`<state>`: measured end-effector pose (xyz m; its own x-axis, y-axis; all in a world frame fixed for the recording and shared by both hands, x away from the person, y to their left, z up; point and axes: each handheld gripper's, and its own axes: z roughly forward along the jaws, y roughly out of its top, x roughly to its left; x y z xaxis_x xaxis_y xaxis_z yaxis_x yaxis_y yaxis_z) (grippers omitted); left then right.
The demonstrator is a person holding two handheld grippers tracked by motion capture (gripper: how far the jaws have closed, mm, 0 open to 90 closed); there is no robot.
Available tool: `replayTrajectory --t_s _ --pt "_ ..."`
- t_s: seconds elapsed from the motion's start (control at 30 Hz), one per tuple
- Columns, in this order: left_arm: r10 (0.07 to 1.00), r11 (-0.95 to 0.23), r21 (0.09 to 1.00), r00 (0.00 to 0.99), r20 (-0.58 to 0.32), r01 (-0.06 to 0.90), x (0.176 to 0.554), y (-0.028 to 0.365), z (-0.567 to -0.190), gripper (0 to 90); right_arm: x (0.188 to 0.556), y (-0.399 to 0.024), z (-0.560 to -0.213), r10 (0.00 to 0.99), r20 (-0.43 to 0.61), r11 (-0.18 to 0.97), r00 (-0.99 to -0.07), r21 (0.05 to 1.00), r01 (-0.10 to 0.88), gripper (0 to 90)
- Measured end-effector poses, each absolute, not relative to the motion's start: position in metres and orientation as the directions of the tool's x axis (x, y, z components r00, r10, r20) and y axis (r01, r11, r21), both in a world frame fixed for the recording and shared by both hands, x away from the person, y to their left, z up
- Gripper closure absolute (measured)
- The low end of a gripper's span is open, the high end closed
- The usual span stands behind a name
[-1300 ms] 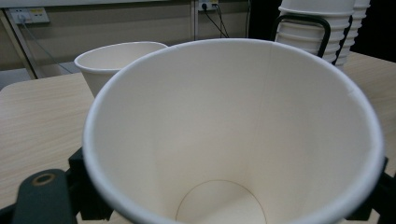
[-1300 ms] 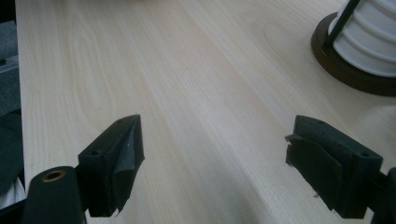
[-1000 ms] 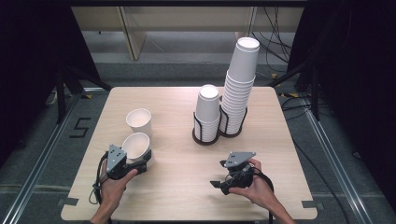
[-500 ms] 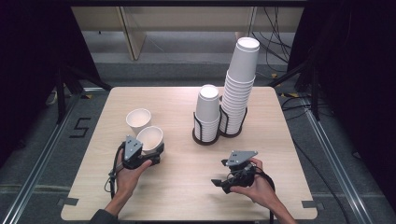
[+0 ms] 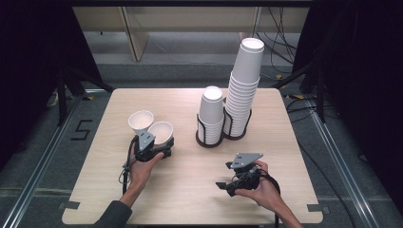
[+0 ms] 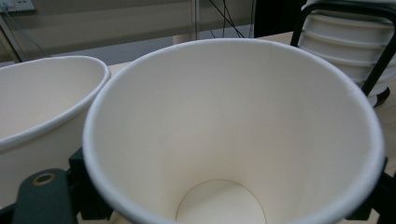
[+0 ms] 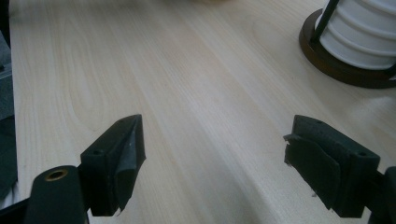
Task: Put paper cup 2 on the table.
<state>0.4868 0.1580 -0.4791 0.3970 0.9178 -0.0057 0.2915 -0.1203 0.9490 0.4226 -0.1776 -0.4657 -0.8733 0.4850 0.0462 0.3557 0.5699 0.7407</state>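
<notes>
- Now the left gripper [image 5: 159,145] holds a paper cup [image 5: 160,133], jaws clamped on its lower wall; just where the pads bite is hard to see, since the cup hides them.
- Held cup sits over the table [image 5: 190,190], mouth tipped up, rim right against a second cup [image 5: 140,121] standing on the left side.
- Right gripper [image 5: 228,183] rests low near the front edge, jaws wide apart, nothing between them.
- Behind, two black holders [image 5: 209,140] carry upside-down cup stacks [image 5: 244,80], the right one taller.
</notes>
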Motion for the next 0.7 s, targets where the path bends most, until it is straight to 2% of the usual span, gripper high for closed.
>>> replayTrajectory --t_s 0.53,0.7 --pt "0.938 -0.095 0.949 0.346 -0.017 0.302 0.508 0.146 -0.483 14.3 0.422 -0.177 -0.466 0.470 0.048 0.582 -0.882 0.734 0.350 19.9" --pt "0.944 -0.113 0.945 0.329 0.005 0.308 0.514 0.143 -0.482 14.2 0.422 -0.177 -0.466 0.475 0.049 0.583 -0.878 0.730 0.356 19.9"
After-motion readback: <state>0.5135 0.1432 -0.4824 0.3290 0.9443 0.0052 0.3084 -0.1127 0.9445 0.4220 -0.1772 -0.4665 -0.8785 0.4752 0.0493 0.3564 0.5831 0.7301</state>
